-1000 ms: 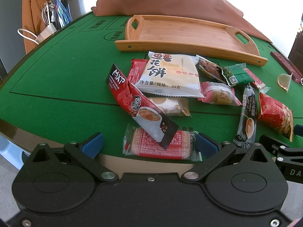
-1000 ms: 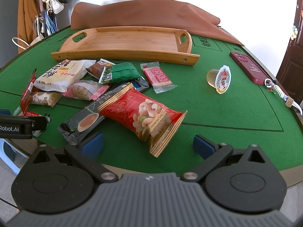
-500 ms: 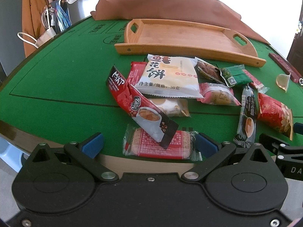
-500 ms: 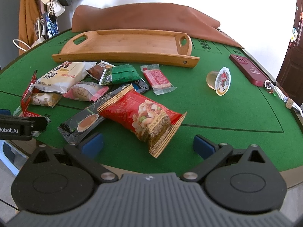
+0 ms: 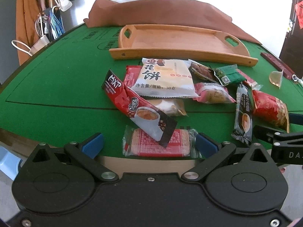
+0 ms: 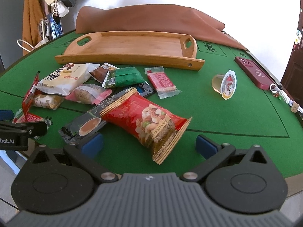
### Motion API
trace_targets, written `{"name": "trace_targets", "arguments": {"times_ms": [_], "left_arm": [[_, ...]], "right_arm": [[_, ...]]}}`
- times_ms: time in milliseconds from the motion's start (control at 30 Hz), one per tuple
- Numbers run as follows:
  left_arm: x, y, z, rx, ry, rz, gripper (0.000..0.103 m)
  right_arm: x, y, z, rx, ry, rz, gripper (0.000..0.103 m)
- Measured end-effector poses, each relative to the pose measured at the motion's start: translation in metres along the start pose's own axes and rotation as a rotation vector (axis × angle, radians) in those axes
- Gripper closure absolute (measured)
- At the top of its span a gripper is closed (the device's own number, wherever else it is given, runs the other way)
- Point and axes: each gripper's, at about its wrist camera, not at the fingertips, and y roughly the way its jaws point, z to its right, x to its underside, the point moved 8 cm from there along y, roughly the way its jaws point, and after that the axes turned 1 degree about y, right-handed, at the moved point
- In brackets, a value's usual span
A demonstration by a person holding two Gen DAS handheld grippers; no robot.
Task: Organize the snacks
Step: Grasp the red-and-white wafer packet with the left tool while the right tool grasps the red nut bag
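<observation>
Several snack packets lie scattered on the green table in front of an empty wooden tray (image 5: 181,54) (image 6: 132,58). My left gripper (image 5: 149,145) is open at the table's near edge, its pads either side of a red wafer packet (image 5: 161,145) with a red coffee sachet (image 5: 136,107) lying across it. A white pastry bag (image 5: 164,77) lies behind. My right gripper (image 6: 149,144) is open, just in front of a red nut bag (image 6: 147,121) that overlaps a dark coffee sachet (image 6: 89,124). A green packet (image 6: 126,75) and a small red wafer (image 6: 162,81) lie further back.
A jelly cup (image 6: 225,84) and a dark red phone (image 6: 253,71) with a cord lie at the right. A brown cloth (image 6: 151,20) is heaped behind the tray. Bags and a coat hang at the far left (image 5: 47,19).
Both grippers have edged slightly forward and tilted, so the tray and snacks sit a little lower in view. Nothing has been taken hold of.
</observation>
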Motion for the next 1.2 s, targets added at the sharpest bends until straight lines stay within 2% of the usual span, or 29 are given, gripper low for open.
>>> {"name": "trace_targets", "arguments": {"times_ms": [167,300,400,500,567,733,833,967,1200], "left_arm": [[0.001,-0.001,0.003,-0.005,0.002,-0.007,0.0],[0.002,-0.005,0.01,0.028,0.024,-0.006,0.004],[0.003,-0.009,0.017,0.055,0.04,0.001,0.013],[0.003,-0.011,0.018,0.049,0.043,0.006,0.018],[0.002,-0.012,0.017,0.046,0.04,0.013,0.025],[0.001,-0.014,0.019,0.051,0.044,0.017,0.032],[0.0,-0.015,0.021,0.055,0.045,0.019,0.036],[-0.001,-0.015,0.023,0.055,0.043,0.022,0.037],[-0.001,-0.017,0.022,0.063,0.029,0.02,0.038]], "right_arm": [[-0.003,0.004,-0.002,-0.011,-0.009,0.001,0.0],[-0.005,0.006,-0.004,-0.014,-0.012,0.004,0.0],[-0.006,0.007,-0.005,-0.013,-0.01,0.005,0.0],[-0.007,0.008,-0.006,-0.01,-0.009,0.013,0.0],[-0.009,0.009,-0.007,-0.009,-0.009,0.016,0.0],[-0.01,0.012,-0.011,-0.014,-0.016,0.02,0.0],[-0.011,0.011,-0.012,-0.015,-0.016,0.026,0.005],[-0.013,0.009,-0.012,-0.015,-0.007,0.031,0.014],[-0.014,0.007,-0.01,-0.023,0.013,0.032,0.016]]}}
